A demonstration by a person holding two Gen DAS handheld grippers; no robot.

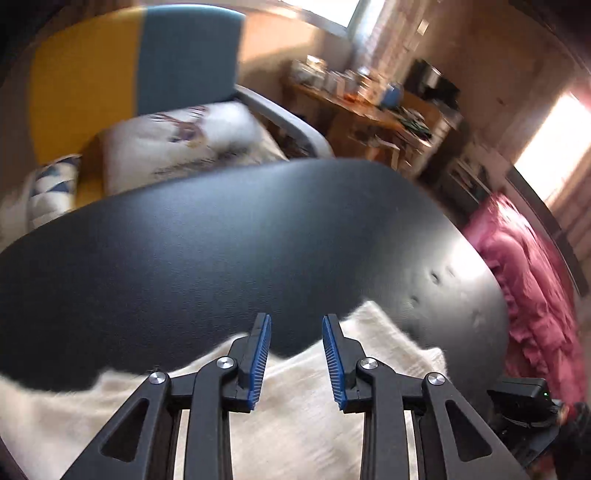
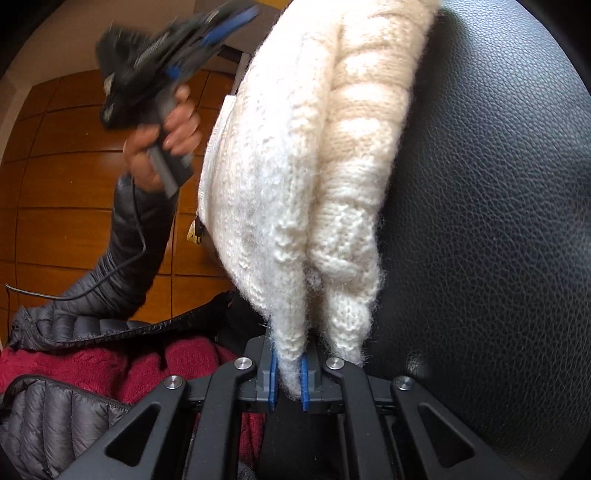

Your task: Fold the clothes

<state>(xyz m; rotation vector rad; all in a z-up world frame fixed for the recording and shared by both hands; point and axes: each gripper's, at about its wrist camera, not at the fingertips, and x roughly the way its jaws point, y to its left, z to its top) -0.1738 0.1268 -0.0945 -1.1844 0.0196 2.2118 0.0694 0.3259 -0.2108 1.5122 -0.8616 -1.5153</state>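
A cream knitted sweater [image 2: 295, 177] lies bunched along the edge of a black leather-topped table [image 2: 498, 221]. My right gripper [image 2: 289, 365] is shut on a pinched fold of the sweater's near end. In the left wrist view the same sweater [image 1: 303, 413] spreads under my left gripper [image 1: 296, 332], which is open above it with nothing between its blue pads. The right wrist view also shows the left gripper [image 2: 221, 26], blurred and lifted in a person's hand [image 2: 166, 147], off the sweater's left side.
A pink garment [image 1: 532, 288] is heaped at the table's right edge [image 1: 480, 258]. A yellow and blue chair [image 1: 129, 66] with cushions stands behind the table, and a cluttered wooden desk [image 1: 369, 107] further back. A dark padded sleeve [image 2: 122, 258] and wooden floor [image 2: 66, 177] are on the left.
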